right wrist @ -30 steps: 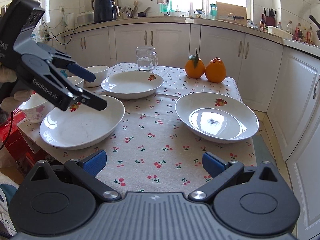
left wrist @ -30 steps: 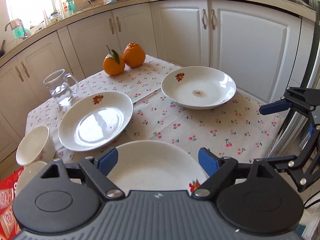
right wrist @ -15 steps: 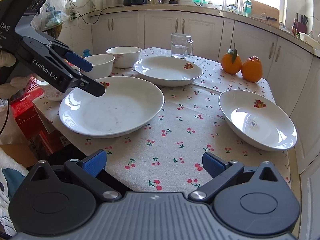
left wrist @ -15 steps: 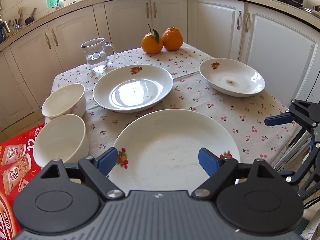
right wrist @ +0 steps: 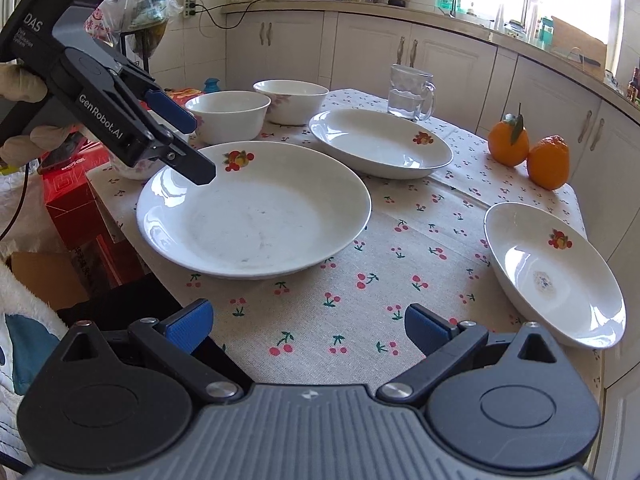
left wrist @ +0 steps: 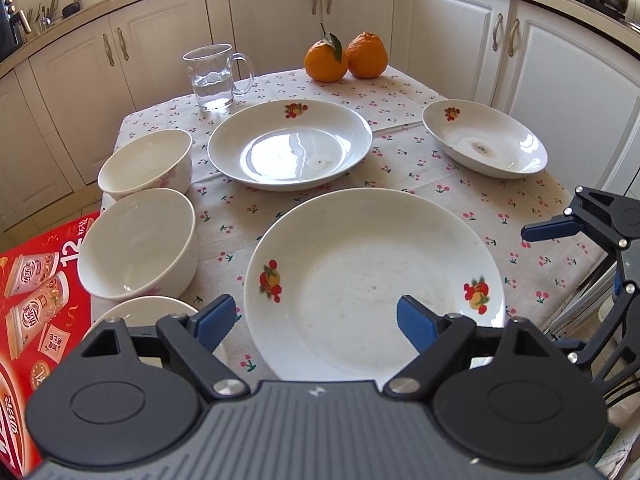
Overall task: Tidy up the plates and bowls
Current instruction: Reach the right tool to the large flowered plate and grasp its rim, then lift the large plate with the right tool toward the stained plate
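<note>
Three white plates, each shallow and upright on the cherry-print cloth, none stacked.

Near plate (left wrist: 372, 276) — largest in the left wrist view, two fruit decals on its rim, faint smears inside; it sits at the table's near edge.

Middle plate (left wrist: 290, 144): one decal at its far rim, glossy well, a few specks.

Right plate (left wrist: 484, 138), well apart from the others, one decal, a brownish stain at centre (right wrist: 554, 276).

Bowls — three, white, upright, along the left edge. Far bowl (left wrist: 146, 164) with pink floral print, touching or just beside the middle bowl (left wrist: 138, 242). Nearest bowl (left wrist: 140, 312) mostly hidden; only its rim shows.
</note>
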Available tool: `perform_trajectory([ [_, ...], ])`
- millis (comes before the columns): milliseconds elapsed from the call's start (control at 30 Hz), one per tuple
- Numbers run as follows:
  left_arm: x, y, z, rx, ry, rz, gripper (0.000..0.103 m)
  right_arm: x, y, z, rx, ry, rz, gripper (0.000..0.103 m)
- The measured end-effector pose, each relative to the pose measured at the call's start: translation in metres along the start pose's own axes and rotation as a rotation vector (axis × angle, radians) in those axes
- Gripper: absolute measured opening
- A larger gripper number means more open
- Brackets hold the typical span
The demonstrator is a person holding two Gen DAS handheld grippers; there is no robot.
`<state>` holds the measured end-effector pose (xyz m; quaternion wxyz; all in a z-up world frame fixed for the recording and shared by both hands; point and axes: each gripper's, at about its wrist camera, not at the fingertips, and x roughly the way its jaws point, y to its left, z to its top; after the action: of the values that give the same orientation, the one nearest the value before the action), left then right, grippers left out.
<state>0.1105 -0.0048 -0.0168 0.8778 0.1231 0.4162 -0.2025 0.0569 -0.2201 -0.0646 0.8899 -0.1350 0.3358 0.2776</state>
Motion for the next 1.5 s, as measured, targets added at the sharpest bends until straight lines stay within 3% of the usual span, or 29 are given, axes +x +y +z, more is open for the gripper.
perform_trajectory([
  [167, -0.014, -0.006, -0.008, 0.024, 0.001, -0.062, 0.088, -0.001, -0.001, 0.002, -0.011, -0.007, 0.021, 0.103],
  [367, -0.029, -0.020, -0.033, 0.017, -0.012, -0.076, 0.088, -0.008, -0.019, 0.011, 0.013, -0.033, 0.029, 0.103],
  [633, -0.020, -0.031, -0.058, -0.022, 0.006, -0.032, 0.088, 0.002, -0.041, 0.038, 0.094, -0.039, 0.116, 0.103],
  [833, -0.005, -0.036, -0.067, -0.028, 0.006, 0.012, 0.088, 0.034, -0.052, 0.066, 0.141, 0.057, 0.187, 0.103],
  [1067, 0.004, -0.037, -0.068, -0.043, -0.025, 0.017, 0.087, 0.067, -0.060, 0.092, 0.106, 0.154, 0.267, 0.102],
  [1500, 0.007, -0.033, -0.070, -0.044, -0.059, -0.010, 0.087, 0.115, -0.062, 0.118, 0.017, 0.273, 0.380, 0.081],
])
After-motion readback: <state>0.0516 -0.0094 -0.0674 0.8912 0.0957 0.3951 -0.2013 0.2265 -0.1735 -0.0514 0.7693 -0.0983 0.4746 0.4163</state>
